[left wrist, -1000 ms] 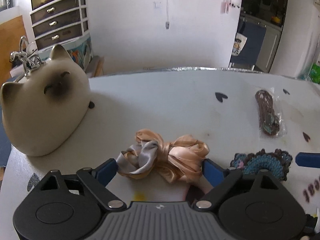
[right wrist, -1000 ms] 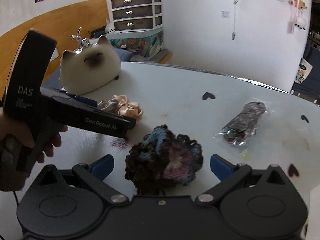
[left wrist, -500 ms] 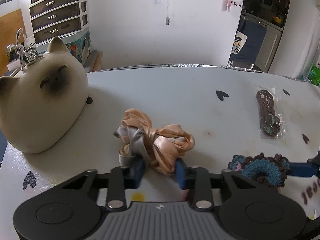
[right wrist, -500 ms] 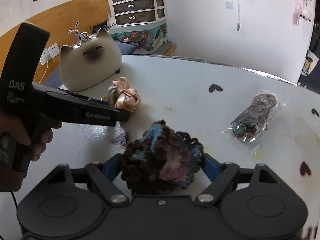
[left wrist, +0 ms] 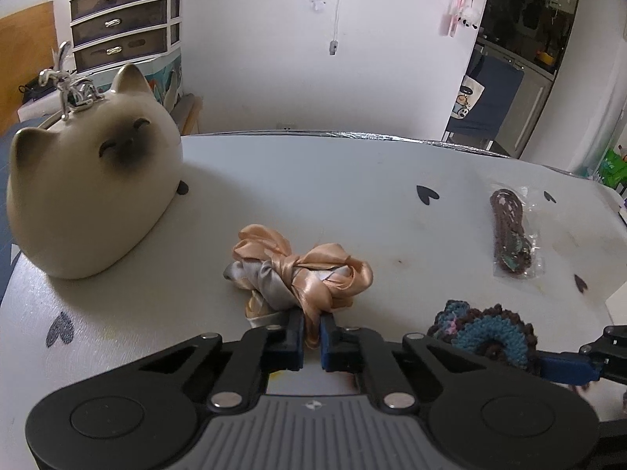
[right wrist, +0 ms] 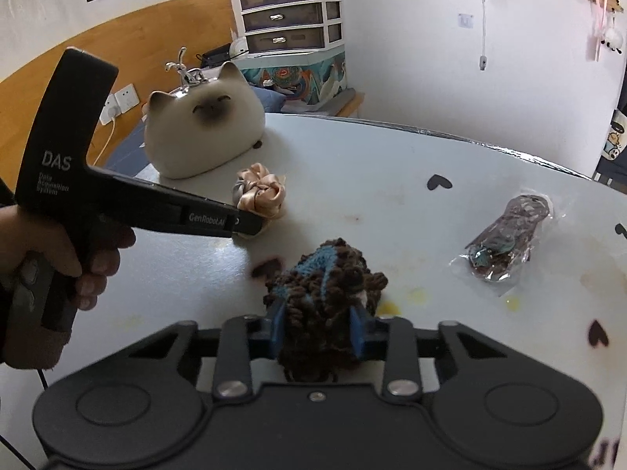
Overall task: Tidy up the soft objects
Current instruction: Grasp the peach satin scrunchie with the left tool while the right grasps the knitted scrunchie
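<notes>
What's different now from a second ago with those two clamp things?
Both have just been closing. The left gripper pinched the satin scrunchie, bunching it narrower; the right gripper squeezed the crocheted scrunchie. The cat figurine and bagged scrunchie stayed put on the table.

The left gripper (left wrist: 311, 337) is a matte black plastic tool with blue finger pads (left wrist: 294, 335), flat linkage bars pinned by round silver screws, two round black discs and a ribbed grey panel bearing a small white mark. Seen from the right wrist, its tall black handle (right wrist: 58, 149) carries white lettering, "DAS" above smaller lines, with "GenRobot.AI" along the arm running out from that handle. The right gripper (right wrist: 319, 331) has the same black links, silver screws and blue pads.
</notes>
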Action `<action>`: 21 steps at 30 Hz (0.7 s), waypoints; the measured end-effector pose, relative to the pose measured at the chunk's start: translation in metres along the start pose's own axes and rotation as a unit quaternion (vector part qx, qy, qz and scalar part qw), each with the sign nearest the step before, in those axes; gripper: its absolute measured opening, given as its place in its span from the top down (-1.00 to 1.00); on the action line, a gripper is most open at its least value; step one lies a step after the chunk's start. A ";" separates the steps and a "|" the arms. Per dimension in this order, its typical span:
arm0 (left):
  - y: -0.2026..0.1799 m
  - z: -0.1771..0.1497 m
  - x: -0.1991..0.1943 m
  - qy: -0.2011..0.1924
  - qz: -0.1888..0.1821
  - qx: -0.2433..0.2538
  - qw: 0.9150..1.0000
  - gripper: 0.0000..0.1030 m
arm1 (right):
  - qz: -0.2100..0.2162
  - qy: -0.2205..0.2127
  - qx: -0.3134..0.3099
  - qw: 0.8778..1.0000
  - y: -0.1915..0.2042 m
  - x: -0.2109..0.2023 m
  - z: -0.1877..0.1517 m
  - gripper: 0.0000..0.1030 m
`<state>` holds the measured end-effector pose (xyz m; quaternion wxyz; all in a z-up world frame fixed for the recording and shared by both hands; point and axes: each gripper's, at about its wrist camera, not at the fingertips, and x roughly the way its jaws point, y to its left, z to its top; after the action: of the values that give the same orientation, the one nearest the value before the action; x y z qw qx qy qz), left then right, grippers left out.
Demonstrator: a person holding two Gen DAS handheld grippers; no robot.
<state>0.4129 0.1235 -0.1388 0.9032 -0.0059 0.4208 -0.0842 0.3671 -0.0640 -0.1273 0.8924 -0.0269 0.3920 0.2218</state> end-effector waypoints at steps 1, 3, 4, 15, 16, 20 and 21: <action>0.000 -0.001 -0.003 0.000 0.000 -0.001 1.000 0.85 | 0.000 0.001 -0.001 1.000 0.001 -0.002 0.000 0.41; 0.000 -0.003 -0.008 -0.002 0.000 -0.004 1.000 0.85 | 0.000 0.001 0.001 1.000 0.004 -0.006 -0.002 0.45; 0.000 -0.005 -0.011 -0.002 0.000 -0.006 1.000 0.85 | 0.001 0.000 0.002 1.000 0.005 -0.009 -0.002 0.45; -0.006 -0.022 -0.065 -0.028 0.017 -0.011 0.999 0.86 | -0.004 -0.017 0.025 1.000 0.015 -0.049 -0.008 0.47; -0.007 -0.024 -0.071 -0.031 0.018 -0.012 0.999 0.86 | -0.005 -0.019 0.028 0.999 0.016 -0.053 -0.009 0.47; -0.012 -0.034 -0.094 -0.039 0.020 -0.014 0.999 0.86 | -0.012 -0.027 0.038 0.999 0.020 -0.069 -0.015 0.47; -0.012 -0.036 -0.099 -0.041 0.020 -0.015 0.999 0.86 | -0.013 -0.028 0.041 0.999 0.021 -0.074 -0.018 0.47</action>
<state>0.3211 0.1290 -0.0855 0.9209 -0.0146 0.3849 -0.0597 0.3022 -0.0772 -0.0841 0.9065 0.0107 0.3747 0.1943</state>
